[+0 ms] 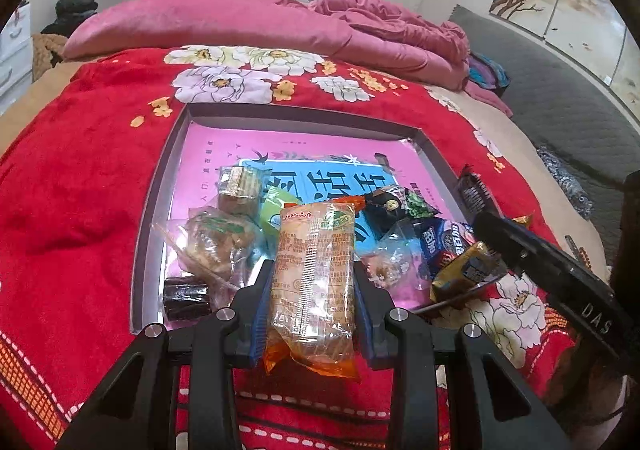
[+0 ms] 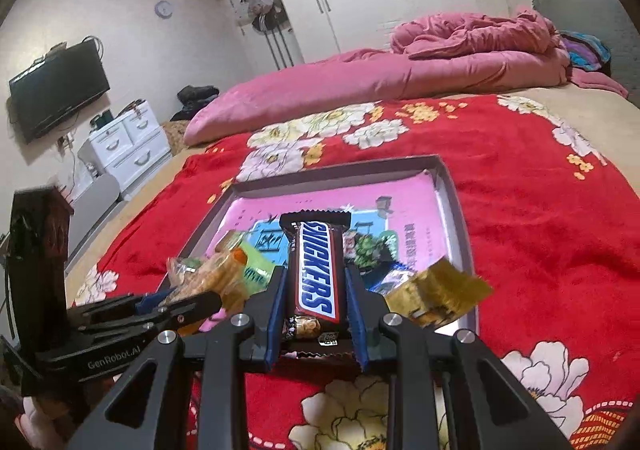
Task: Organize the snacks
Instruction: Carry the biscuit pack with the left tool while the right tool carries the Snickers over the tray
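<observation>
My left gripper point(image 1: 313, 270) is shut on a clear, orange-ended cake packet point(image 1: 312, 250), holding it over the near edge of the shallow tray point(image 1: 280, 111) with its pink printed liner. My right gripper point(image 2: 316, 270) is shut on a Snickers bar point(image 2: 318, 262), also above the tray's point(image 2: 340, 169) near edge. Each gripper shows in the other's view: the right gripper point(image 1: 486, 223) at the tray's right side, the left gripper point(image 2: 216, 300) at the left with its packet point(image 2: 208, 276). Several wrapped snacks lie in the tray's near half.
In the tray lie an Oreo pack point(image 1: 444, 242), a gold packet point(image 1: 468, 270), a black roll point(image 1: 186, 298), a wafer packet point(image 1: 238, 185) and a green packet point(image 1: 276, 209). The tray sits on a red floral blanket point(image 1: 80, 189), with a pink quilt point(image 1: 240, 21) behind.
</observation>
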The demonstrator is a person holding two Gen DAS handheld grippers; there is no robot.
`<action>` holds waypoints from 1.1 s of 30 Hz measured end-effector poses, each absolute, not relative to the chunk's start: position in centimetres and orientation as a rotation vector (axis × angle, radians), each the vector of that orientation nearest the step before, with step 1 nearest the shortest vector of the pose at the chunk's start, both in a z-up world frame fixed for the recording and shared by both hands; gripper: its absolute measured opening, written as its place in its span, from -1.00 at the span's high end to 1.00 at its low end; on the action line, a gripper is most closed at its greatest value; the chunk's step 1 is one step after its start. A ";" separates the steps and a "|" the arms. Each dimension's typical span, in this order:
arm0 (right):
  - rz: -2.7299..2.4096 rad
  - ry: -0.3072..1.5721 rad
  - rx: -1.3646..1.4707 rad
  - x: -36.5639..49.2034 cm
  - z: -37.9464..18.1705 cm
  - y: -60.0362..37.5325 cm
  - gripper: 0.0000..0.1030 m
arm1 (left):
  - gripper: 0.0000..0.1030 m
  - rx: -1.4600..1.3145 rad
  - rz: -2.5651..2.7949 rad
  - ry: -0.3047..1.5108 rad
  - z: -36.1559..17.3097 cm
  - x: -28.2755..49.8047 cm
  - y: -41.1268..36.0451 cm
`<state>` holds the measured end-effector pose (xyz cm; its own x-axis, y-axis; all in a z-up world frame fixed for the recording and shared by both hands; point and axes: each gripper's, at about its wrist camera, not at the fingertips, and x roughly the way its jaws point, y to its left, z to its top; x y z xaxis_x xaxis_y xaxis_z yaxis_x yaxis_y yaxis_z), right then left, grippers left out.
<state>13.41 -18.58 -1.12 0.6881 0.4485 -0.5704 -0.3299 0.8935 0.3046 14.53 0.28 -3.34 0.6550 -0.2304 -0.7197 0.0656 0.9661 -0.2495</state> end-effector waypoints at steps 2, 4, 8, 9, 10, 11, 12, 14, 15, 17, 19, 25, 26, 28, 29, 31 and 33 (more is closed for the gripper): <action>0.421 0.679 0.193 13.6 -1.1 -18.8 0.44 | 0.29 -0.212 -0.165 0.845 -3.5 14.7 0.3; 0.413 0.679 0.205 13.8 -1.1 -19.0 0.44 | 0.29 -0.217 -0.163 0.846 -3.6 15.0 0.3; 0.413 0.688 0.204 14.1 -1.4 -18.8 0.44 | 0.29 -0.224 -0.168 0.847 -3.6 15.2 0.3; 0.414 0.689 0.201 14.1 -1.4 -18.7 0.44 | 0.29 -0.224 -0.169 0.848 -3.7 15.3 0.3; 0.414 0.690 0.198 14.2 -1.4 -18.6 0.44 | 0.29 -0.225 -0.170 0.848 -3.7 15.3 0.3; 0.415 0.692 0.194 14.3 -1.5 -18.5 0.44 | 0.29 -0.223 -0.169 0.849 -3.7 15.4 0.2; 0.415 0.693 0.190 14.3 -1.5 -18.3 0.44 | 0.29 -0.220 -0.169 0.849 -3.7 15.4 0.1; 0.414 0.695 0.183 14.3 -1.5 -18.1 0.44 | 0.29 -0.218 -0.170 0.850 -3.8 15.5 0.0; 0.415 0.696 0.180 14.4 -1.6 -18.0 0.44 | 0.29 -0.219 -0.171 0.850 -3.9 15.5 0.0; 0.414 0.693 0.174 14.4 -1.6 -17.8 0.44 | 0.29 -0.222 -0.173 0.851 -3.9 15.6 -0.1; 0.411 0.690 0.170 14.4 -1.6 -17.7 0.44 | 0.29 -0.224 -0.172 0.852 -3.9 15.7 -0.1; 0.401 0.698 0.167 14.9 -1.9 -17.2 0.44 | 0.29 -0.238 -0.173 0.858 -4.1 15.8 -0.1; 0.400 0.701 0.168 15.0 -2.0 -17.0 0.44 | 0.29 -0.238 -0.173 0.858 -4.1 15.8 -0.1; 0.399 0.708 0.170 15.3 -2.2 -16.9 0.44 | 0.29 -0.240 -0.174 0.860 -4.1 15.8 -0.1; 0.399 0.711 0.171 15.4 -2.3 -16.8 0.44 | 0.29 -0.240 -0.174 0.861 -4.1 15.8 -0.1; 0.397 0.719 0.169 15.6 -2.5 -16.6 0.44 | 0.29 -0.241 -0.175 0.861 -4.1 15.9 -0.2; 0.399 0.724 0.169 15.7 -2.6 -16.3 0.44 | 0.29 -0.241 -0.176 0.862 -4.2 15.9 -0.2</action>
<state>15.71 -16.33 -2.65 0.6777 0.4110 -0.6097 -0.2960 0.9115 0.2855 15.92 -0.20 -4.18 0.6394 -0.2497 -0.7272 0.0560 0.9584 -0.2799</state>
